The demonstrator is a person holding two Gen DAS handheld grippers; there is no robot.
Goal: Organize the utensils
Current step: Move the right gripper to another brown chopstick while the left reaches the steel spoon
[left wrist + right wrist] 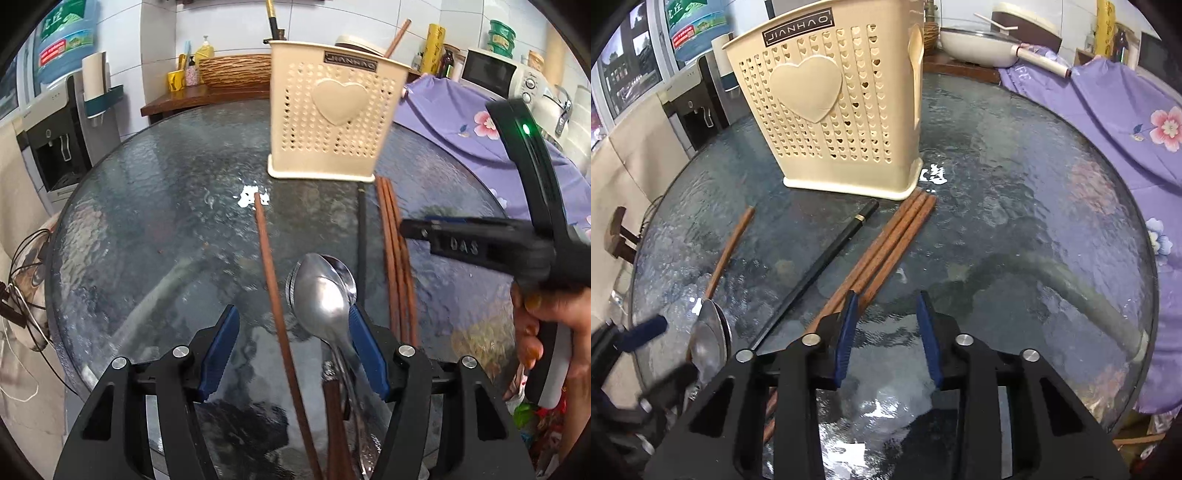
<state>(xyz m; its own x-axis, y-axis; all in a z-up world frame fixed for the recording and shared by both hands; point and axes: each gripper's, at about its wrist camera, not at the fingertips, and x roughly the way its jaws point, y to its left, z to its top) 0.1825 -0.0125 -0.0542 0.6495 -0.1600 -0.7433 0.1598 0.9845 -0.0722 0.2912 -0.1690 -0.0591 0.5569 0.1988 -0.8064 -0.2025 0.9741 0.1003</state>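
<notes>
Left wrist view: a round glass table (155,206) is seen beneath the left gripper (291,354), with a cream utensil holder (328,122) standing ahead. Between the spread jaws a steel spoon (321,291) lies, bowl pointing forward, beside a brown chopstick (273,291). The right gripper (888,343) is held part-open on nothing; three chopsticks (882,251) slant away at its left.
</notes>
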